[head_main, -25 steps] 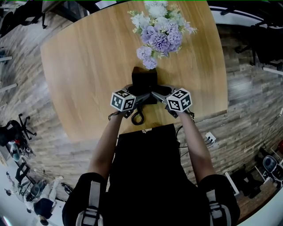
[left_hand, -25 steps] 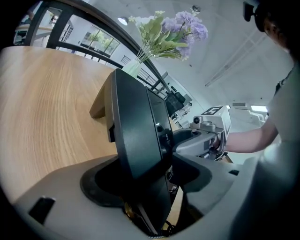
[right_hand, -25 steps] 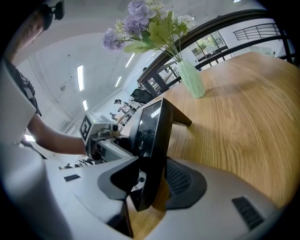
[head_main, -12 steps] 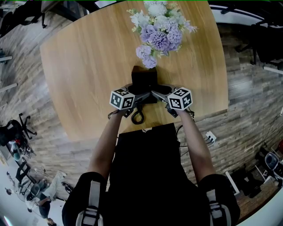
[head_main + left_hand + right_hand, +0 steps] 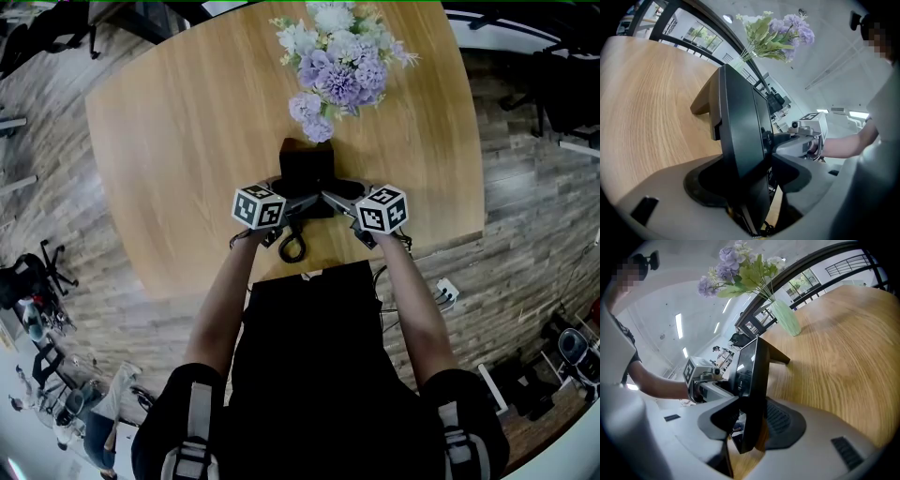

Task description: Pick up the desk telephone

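Grasp is made from both sides. The left gripper (image 5: 292,203) comes in at 8 o'clock of the desk telephone (image 5: 305,172) and the right gripper (image 5: 330,200) at 4 o'clock. Left gripper view shows its fingers (image 5: 802,172) closed onto the dark slab's near edge. Right gripper view shows the same, fingers (image 5: 786,423) pinching the edge with no gap.

Phone sits mid-bench (image 5: 178,141), a bit toward the 6 o'clock edge, with flowers (image 5: 337,61) in a green vase (image 5: 785,318) just beyond at 12. Its rear foot looks to rest on the wood, so my call is gripped but not yet raised. The lift itself is left to do. Coiled cord (image 5: 292,249) loops at 6 o'clock and will trail.

Long axis runs 12 to 6. The propped back end points at the flowers and the low front edge points at the person. Both gripper views see it edge-on.
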Available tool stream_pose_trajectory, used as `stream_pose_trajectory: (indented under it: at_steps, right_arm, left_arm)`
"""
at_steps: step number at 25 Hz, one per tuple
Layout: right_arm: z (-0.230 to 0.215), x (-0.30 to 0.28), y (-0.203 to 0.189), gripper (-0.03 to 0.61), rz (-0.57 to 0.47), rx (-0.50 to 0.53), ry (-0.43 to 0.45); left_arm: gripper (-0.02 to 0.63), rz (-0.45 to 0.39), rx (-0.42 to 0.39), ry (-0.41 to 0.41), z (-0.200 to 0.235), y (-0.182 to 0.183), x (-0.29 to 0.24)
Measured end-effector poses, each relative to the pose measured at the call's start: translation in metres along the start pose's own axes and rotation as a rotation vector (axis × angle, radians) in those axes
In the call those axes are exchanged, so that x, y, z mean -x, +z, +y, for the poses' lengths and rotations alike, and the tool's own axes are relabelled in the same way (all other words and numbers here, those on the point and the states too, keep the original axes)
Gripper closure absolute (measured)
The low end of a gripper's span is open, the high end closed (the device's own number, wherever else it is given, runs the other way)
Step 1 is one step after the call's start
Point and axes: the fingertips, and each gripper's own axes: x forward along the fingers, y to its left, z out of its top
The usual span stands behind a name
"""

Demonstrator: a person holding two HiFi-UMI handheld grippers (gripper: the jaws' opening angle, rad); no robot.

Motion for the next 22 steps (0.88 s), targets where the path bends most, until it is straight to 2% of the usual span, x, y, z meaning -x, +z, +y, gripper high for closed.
stream_pose_trajectory:
  at_steps: [5, 12, 22]
  right_arm:
    - [-0.001, 0.003, 0.001, 0.407, -0.006, -0.017, -0.019]
    - [0.004, 0.006, 0.007, 0.407, -0.01, -0.013, -0.022]
    - [0.024, 0.005, 0.018, 0.405, -0.032, 0.02, -0.024]
  left_arm:
    - [0.323, 0.014, -0.009, -0.008, -0.003, 0.003, 0.001]
    - [0.334, -0.031, 0.02, -0.018, -0.008, 0.006, 0.007]
    - [0.334, -0.085, 0.017, -0.024, -0.014, 0.012, 0.028]
